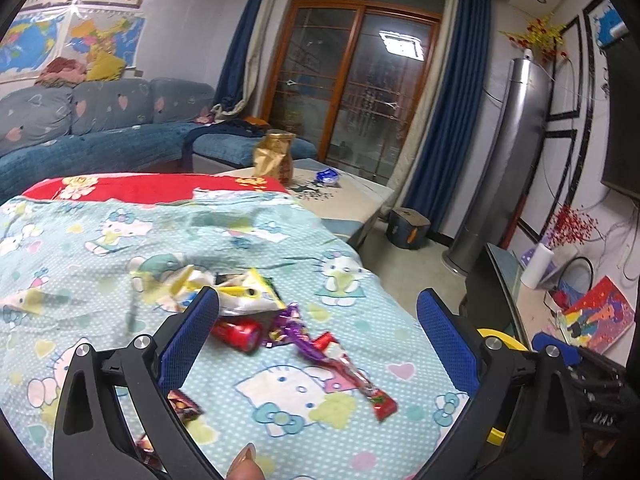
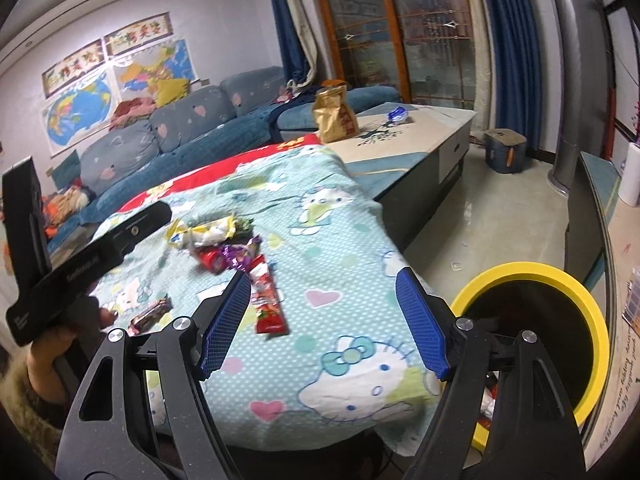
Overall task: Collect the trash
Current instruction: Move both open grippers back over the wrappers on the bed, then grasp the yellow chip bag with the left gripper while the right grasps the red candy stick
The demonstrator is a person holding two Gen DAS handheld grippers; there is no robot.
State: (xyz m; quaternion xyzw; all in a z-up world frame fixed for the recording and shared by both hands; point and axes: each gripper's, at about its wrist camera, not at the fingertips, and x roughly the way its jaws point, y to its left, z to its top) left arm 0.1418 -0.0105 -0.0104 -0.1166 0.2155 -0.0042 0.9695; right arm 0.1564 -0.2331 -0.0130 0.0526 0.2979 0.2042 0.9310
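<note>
Both empty, jaws wide: left hand-held gripper (image 1: 318,314), right hand-held gripper (image 2: 324,300) | wrappers: red (image 2: 269,300), purple (image 2: 239,255), white-yellow (image 2: 202,233) on blanket (image 2: 340,240) | yellow-rimmed bin (image 2: 560,280) beside

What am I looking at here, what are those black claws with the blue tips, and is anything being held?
No robot: a person holds a two-finger gripper in each hand, each with a camera looking along its fingers. One picture comes from the left gripper, the other from the right gripper; the right view also shows the left tool from the side. Both are open and hold nothing. Below them is a table under a Hello Kitty cloth strewn with trash: a long red wrapper, a purple wrapper, a crumpled white and yellow bag and a small dark wrapper. The yellow-rimmed bin stands at the table's right.
</note>
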